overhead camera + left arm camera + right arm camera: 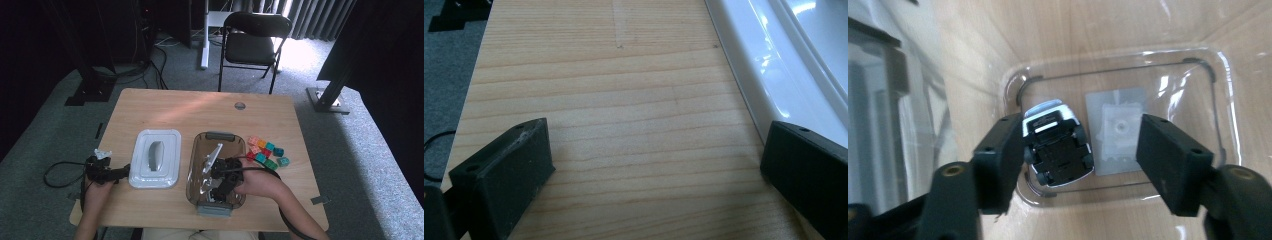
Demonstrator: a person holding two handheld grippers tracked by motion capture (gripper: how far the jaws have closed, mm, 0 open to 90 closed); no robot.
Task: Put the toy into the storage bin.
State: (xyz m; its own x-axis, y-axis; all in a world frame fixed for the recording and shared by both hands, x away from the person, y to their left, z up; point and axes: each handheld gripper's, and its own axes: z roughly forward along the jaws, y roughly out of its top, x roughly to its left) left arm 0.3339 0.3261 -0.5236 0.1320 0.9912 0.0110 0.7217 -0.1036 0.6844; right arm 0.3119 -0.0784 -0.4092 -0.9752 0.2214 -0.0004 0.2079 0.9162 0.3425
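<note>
Looking down through my right tool [1075, 150], I see its jaws standing apart and gripping nothing: a toy car [1058, 150] lies wheels-up on the floor of the clear container [1218, 65], between the jaws and hard against the left one, its long axis running away from me. A white block [1120, 132] sits just beside it. My left tool [654, 165] is released over bare tabletop [599, 75] beside the white lid [774, 50], so the right is far nearer.

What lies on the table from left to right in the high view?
left gripper → white lid → clear container, with the right gripper over it → coloured blocks.
</note>
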